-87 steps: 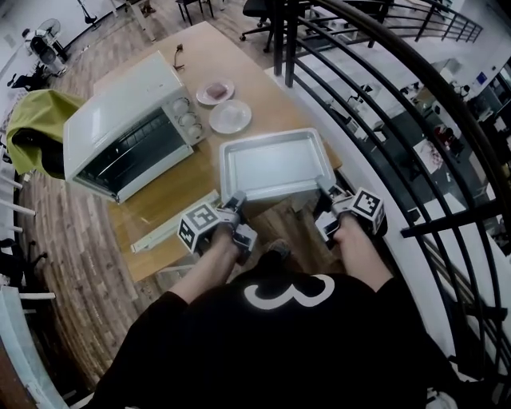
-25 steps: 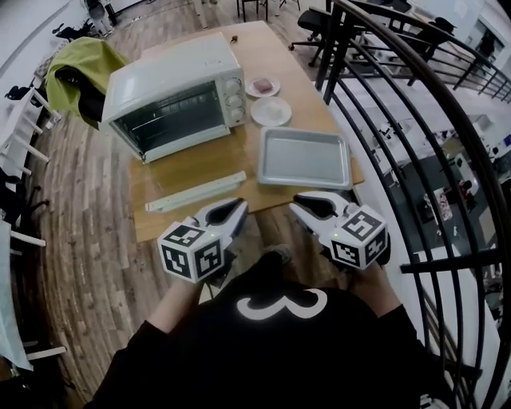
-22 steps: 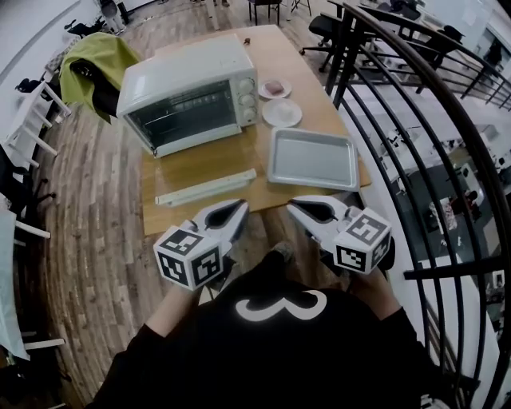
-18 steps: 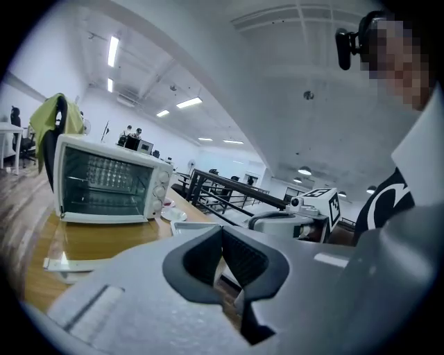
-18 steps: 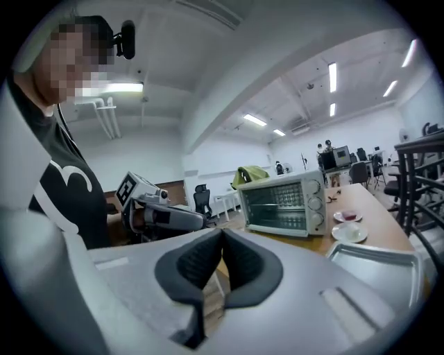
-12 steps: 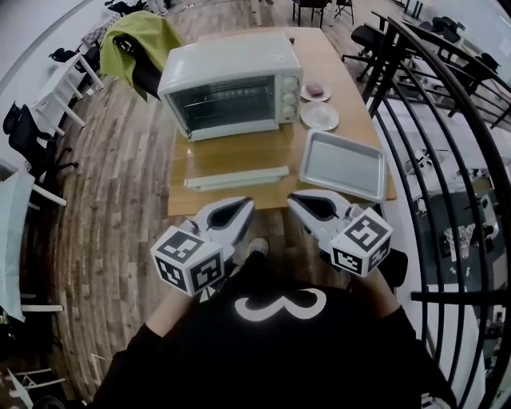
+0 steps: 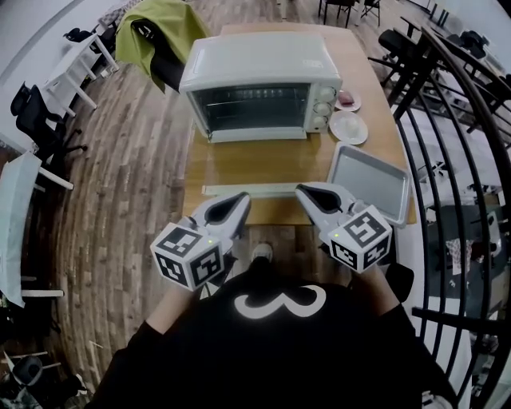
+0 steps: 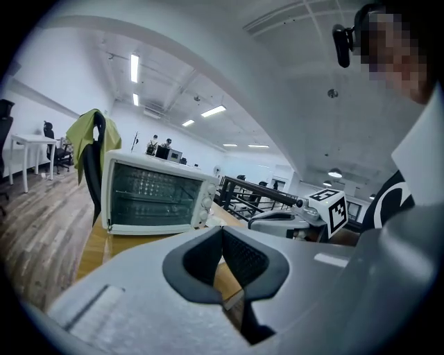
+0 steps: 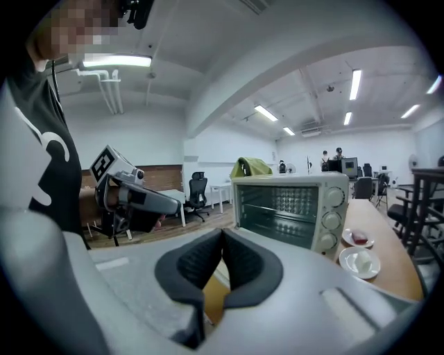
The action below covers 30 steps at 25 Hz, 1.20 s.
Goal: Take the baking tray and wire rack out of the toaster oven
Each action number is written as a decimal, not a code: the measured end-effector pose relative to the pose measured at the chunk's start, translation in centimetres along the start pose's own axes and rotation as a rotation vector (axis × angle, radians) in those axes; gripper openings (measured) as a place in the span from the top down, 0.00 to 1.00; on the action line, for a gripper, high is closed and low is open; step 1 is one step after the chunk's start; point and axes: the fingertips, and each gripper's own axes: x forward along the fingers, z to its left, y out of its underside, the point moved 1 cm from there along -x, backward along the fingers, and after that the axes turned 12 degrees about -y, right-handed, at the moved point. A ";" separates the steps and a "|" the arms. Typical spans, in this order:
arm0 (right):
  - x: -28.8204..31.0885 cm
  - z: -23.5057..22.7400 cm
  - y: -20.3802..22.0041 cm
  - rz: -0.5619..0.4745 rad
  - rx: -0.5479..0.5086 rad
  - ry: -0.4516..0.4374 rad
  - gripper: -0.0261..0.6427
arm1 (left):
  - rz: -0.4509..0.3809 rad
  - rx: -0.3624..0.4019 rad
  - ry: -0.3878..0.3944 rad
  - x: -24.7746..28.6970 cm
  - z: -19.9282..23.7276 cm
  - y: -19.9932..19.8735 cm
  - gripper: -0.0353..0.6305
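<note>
The white toaster oven (image 7: 259,84) stands at the back of the wooden table (image 7: 239,164), its front facing me; wire shelves show inside it (image 9: 288,208). The grey baking tray (image 7: 369,182) lies flat at the table's right edge. My left gripper (image 7: 236,200) and right gripper (image 7: 307,192) hover side by side over the table's near edge, both shut with nothing in them. Their tips point at the oven, with the tray to the right of the right gripper. In the left gripper view the pads (image 8: 239,253) meet, and the oven (image 8: 156,194) stands ahead.
A long white bar (image 7: 251,190) lies on the table in front of the oven. Two small plates (image 7: 348,126) (image 7: 346,100) sit right of the oven. A black railing (image 7: 455,104) runs along the right. A green cloth (image 7: 152,24) hangs over a chair behind.
Both grippers have let go of the tray's near edge and pulled back. They have shifted left from in front of the tray to in front of the oven, and the head view followed.
</note>
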 end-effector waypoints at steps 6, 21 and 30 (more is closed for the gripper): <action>3.7 -6.1 -0.6 -0.041 0.124 0.013 0.96 | -0.013 -0.005 0.039 5.5 4.4 -2.1 0.93; 10.1 -17.2 -2.1 -0.146 0.348 0.114 0.96 | 0.001 -0.295 -0.058 15.3 16.2 -4.8 0.92; 12.2 -22.8 -1.1 -0.378 0.700 0.168 0.88 | -0.037 -0.801 0.095 19.4 20.2 -5.2 0.76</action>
